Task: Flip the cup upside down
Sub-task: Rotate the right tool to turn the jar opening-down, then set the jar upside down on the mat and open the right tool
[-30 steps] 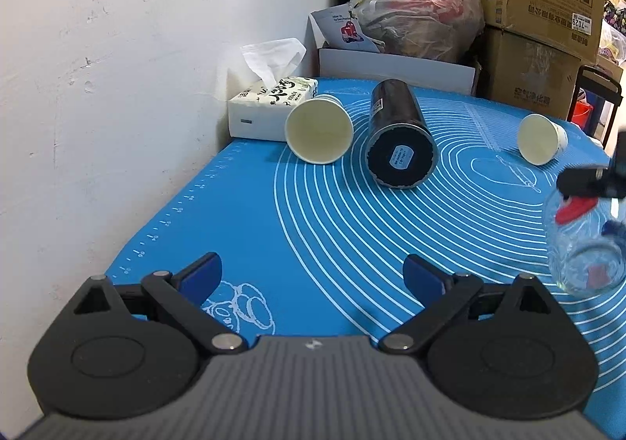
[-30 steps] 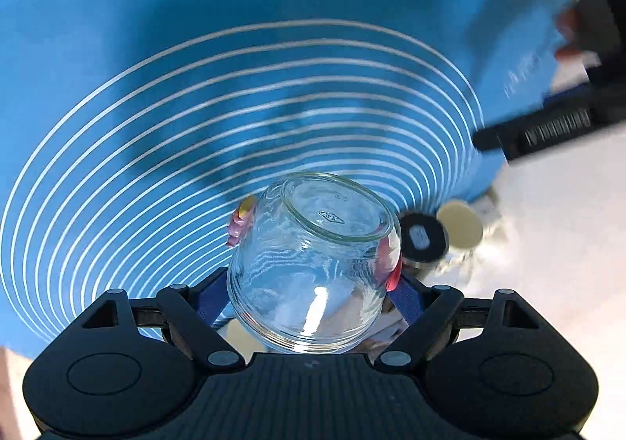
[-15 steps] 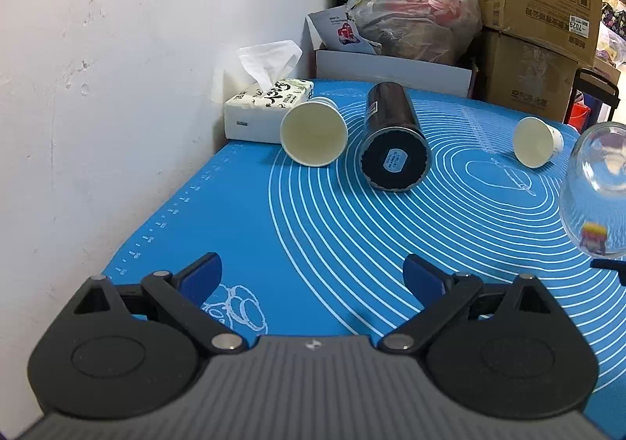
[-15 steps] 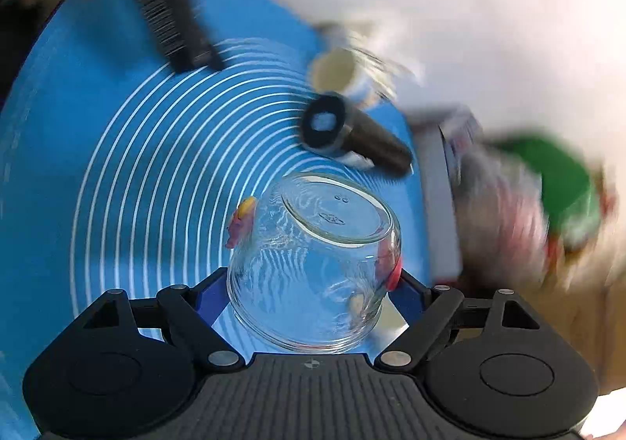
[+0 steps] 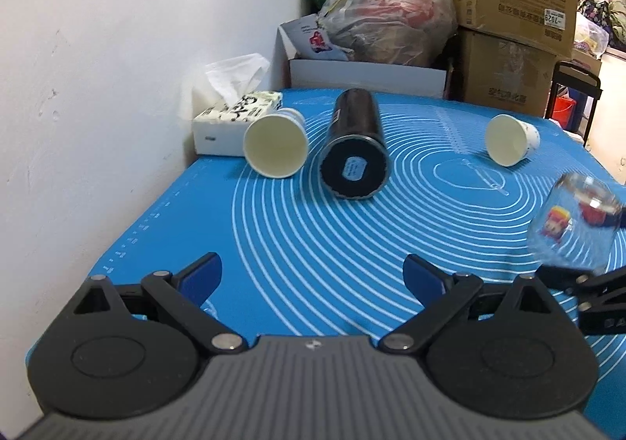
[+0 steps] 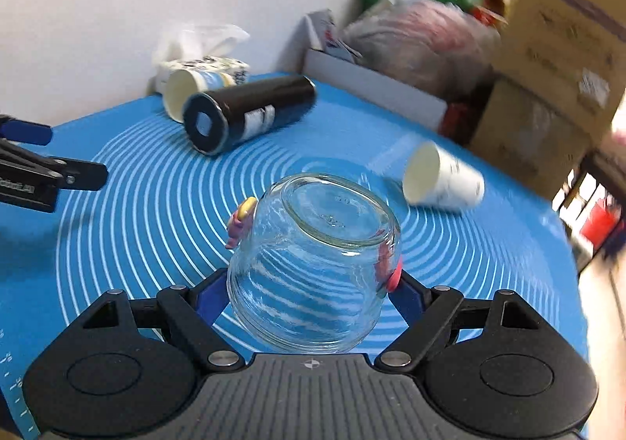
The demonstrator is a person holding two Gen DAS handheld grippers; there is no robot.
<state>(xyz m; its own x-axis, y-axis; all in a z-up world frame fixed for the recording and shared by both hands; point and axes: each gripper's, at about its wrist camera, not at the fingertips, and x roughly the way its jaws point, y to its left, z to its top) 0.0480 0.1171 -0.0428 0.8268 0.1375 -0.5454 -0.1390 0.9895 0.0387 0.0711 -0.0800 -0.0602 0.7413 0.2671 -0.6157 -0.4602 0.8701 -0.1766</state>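
Cardboard boxes [image 5: 516, 21] stack behind the blue surface [image 5: 274, 244]. A black bottle [image 5: 354, 144] lies between two tipped paper cups [image 5: 276, 146], near a tissue box [image 5: 234, 119]. Right tool [image 6: 309, 293] pinches the glass cup [image 6: 313, 264], base forward, above the surface. Left tool [image 5: 313, 277] is spread, holding nothing.

Blue silicone mat [image 5: 274, 244] with white concentric rings; clear glass cup [image 6: 313, 264] with colourful stickers; glossy black cylinder bottle [image 5: 354, 150]; cream paper cup [image 5: 276, 144].

Even bright indoor light, soft shadows on blue mat [image 5: 391, 244]. Fisheye bend + dark corners. Right view motion-blurred at right edge; glass cup [image 5: 571, 225] smeared in left view.
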